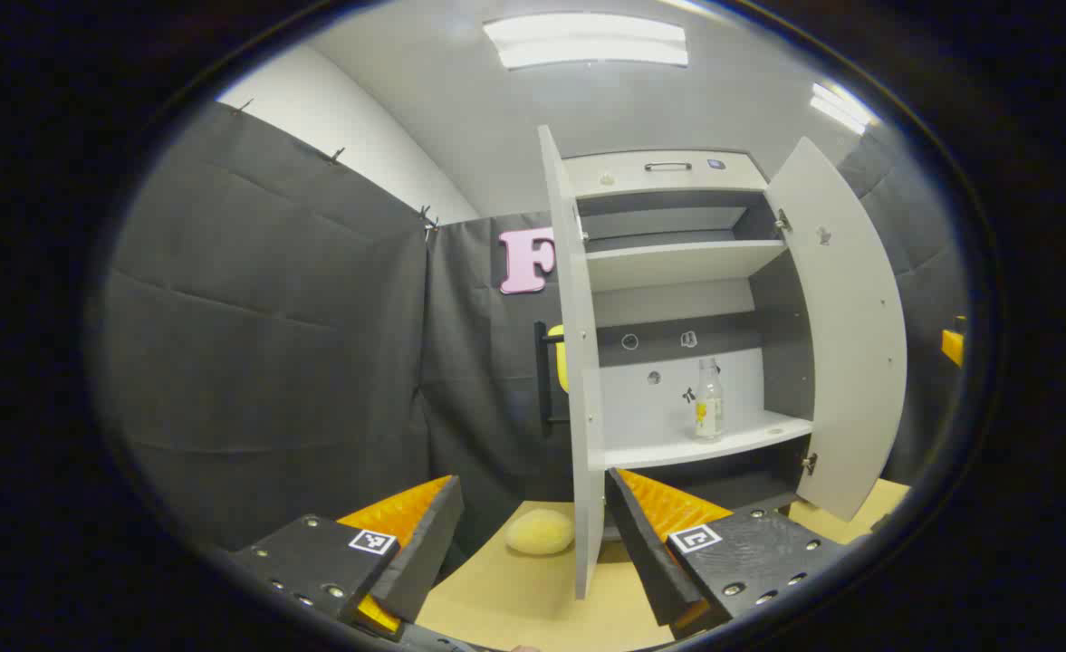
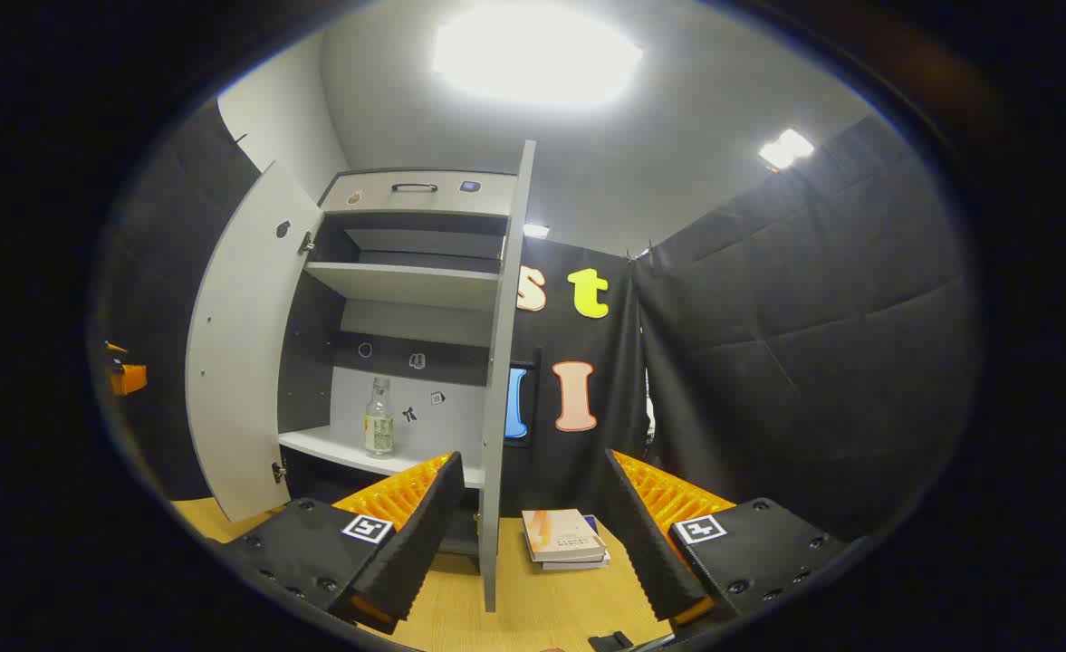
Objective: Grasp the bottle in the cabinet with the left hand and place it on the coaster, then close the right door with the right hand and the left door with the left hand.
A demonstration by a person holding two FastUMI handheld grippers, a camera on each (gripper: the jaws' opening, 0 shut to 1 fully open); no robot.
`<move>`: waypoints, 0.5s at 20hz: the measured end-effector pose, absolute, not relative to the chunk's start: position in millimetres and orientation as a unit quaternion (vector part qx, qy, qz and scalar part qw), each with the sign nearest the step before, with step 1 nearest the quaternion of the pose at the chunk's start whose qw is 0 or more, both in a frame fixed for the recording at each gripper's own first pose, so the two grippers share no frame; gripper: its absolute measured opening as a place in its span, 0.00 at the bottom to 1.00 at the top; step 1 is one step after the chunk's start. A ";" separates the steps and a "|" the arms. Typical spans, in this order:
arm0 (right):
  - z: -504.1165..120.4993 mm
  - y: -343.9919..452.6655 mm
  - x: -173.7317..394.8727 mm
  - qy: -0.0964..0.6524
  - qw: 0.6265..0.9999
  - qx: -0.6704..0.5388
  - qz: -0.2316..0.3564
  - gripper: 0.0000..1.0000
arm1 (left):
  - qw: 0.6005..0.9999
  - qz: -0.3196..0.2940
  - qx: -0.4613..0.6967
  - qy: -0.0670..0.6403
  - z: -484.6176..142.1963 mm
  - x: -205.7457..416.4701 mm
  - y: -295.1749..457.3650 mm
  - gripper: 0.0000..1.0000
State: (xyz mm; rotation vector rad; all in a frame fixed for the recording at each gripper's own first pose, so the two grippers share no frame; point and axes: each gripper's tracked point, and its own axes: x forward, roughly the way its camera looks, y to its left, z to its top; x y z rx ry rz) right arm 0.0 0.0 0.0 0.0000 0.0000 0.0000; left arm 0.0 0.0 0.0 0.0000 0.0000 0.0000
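Note:
A clear bottle [image 1: 709, 399] with a yellow label stands upright on the lower shelf [image 1: 732, 442] of a grey cabinet whose two doors are swung open. In the left gripper view my left gripper [image 1: 533, 516] is open, well short of the cabinet, with the left door's edge [image 1: 578, 362] between its fingers in the picture. In the right gripper view the same bottle [image 2: 379, 418] stands on the shelf, and my right gripper [image 2: 533, 507] is open with the right door's edge [image 2: 501, 380] rising between its fingers. A pale yellow round object [image 1: 540, 531] lies on the wooden table.
A small stack of books [image 2: 567, 539] lies on the wooden table [image 2: 533, 607] right of the right door. The upper shelf [image 1: 677, 263] is bare. Black cloth walls close in both sides. A yellow-orange object [image 1: 952, 346] sits at the far right edge.

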 end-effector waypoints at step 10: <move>-7.3 -13.0 -2.5 0.004 1.000 0.009 -0.004 0.96 | 1.000 0.004 0.007 -0.007 2.5 -6.7 -5.8 0.93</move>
